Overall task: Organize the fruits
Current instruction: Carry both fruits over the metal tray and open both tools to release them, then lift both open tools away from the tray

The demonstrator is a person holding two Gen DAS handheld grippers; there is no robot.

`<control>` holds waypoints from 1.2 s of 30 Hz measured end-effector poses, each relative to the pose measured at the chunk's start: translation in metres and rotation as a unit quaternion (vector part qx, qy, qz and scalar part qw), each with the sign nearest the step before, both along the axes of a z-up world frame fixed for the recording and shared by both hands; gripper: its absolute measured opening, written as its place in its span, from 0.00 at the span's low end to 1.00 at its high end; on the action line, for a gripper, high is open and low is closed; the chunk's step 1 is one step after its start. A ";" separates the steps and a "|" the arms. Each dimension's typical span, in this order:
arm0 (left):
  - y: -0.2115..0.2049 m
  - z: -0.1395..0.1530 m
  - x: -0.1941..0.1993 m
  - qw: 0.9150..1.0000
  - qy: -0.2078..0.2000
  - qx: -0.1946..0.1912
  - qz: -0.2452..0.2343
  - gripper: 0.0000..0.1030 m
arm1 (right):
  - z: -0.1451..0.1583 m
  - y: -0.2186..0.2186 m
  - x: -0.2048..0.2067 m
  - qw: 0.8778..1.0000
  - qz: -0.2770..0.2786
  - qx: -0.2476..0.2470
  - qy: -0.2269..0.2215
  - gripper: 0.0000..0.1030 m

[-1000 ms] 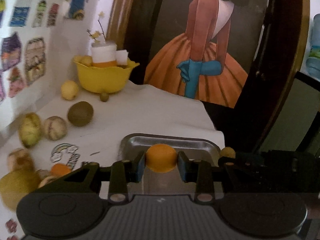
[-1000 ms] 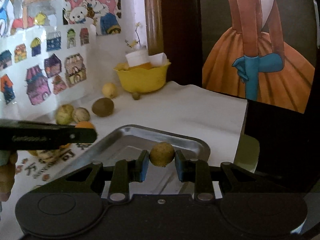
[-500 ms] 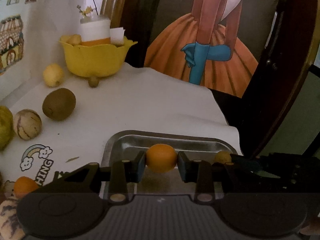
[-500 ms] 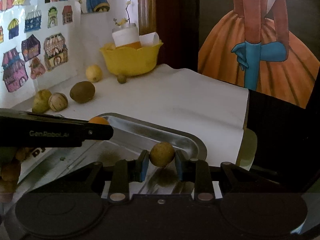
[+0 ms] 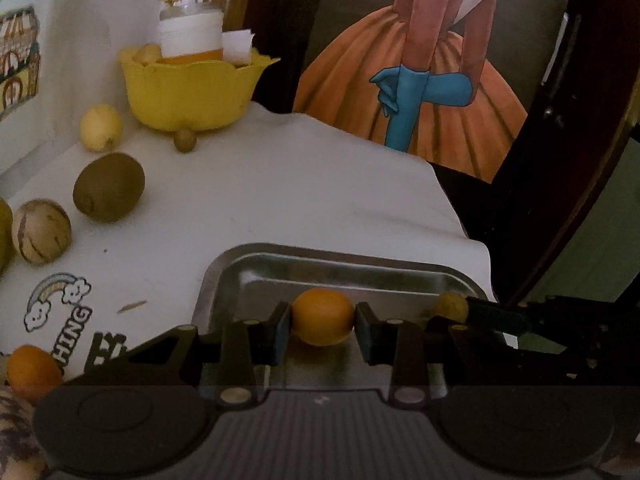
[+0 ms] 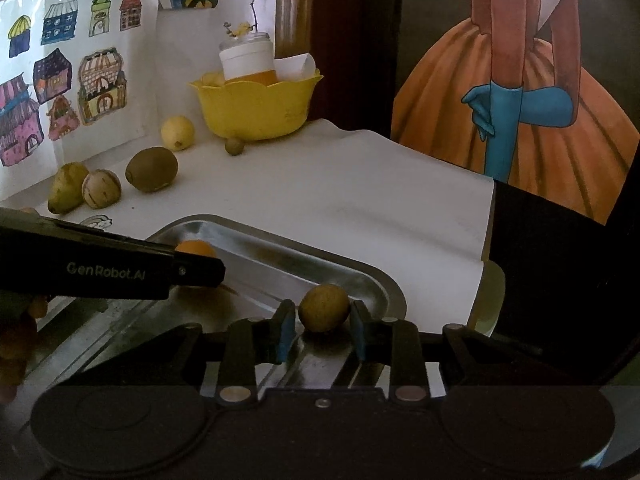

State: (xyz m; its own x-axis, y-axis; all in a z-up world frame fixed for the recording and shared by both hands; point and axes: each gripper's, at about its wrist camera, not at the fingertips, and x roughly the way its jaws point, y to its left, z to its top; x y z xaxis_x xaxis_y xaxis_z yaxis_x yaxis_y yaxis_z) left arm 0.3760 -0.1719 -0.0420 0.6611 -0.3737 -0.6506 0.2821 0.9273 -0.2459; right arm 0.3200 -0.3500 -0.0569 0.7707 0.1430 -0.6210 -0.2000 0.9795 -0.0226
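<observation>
A metal tray (image 5: pixel 344 258) lies at the near right of the white table. My left gripper (image 5: pixel 322 325) holds a small orange (image 5: pixel 322 322) low over the tray; its pads touch the fruit's sides. My right gripper (image 6: pixel 324 312) stands around a small brown-yellow fruit (image 6: pixel 324 307) that rests on the tray (image 6: pixel 372 280); small gaps show between pads and fruit. In the right wrist view the left gripper's finger (image 6: pixel 120 270) crosses the tray, with the orange (image 6: pixel 196 247) behind it. In the left wrist view the brown-yellow fruit (image 5: pixel 452 306) shows at the right gripper's tips.
Loose fruit lies at the table's left: a kiwi (image 5: pixel 108 187), a striped round fruit (image 5: pixel 40 231), a lemon (image 5: pixel 100 127), a small round fruit (image 5: pixel 185 140), another orange (image 5: pixel 32 372). A yellow bowl (image 5: pixel 192 92) with a jar stands at the back. The table edge drops off at the right.
Both grippers moved forward and down over the tray with their fruits. The right gripper's jaws have parted slightly and its fruit now rests on the tray.
</observation>
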 end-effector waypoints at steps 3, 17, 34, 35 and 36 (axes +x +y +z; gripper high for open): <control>0.003 0.001 0.001 1.000 0.003 -0.009 0.007 0.43 | 0.000 0.000 -0.004 1.000 0.003 -0.005 -0.008 0.35; 0.020 0.044 -0.039 0.998 -0.036 -0.051 0.031 0.89 | 0.039 -0.020 -0.066 0.998 0.001 0.018 -0.056 0.71; 0.077 0.101 -0.188 0.993 -0.104 -0.053 0.022 1.00 | 0.106 -0.008 -0.217 0.996 0.011 0.030 -0.081 0.99; 0.081 0.101 -0.199 0.993 -0.106 -0.048 0.017 1.00 | 0.107 -0.006 -0.228 0.997 0.010 0.026 -0.074 0.99; 0.085 0.102 -0.208 0.993 -0.109 -0.043 0.015 1.00 | 0.107 -0.003 -0.238 0.997 0.009 0.023 -0.068 0.99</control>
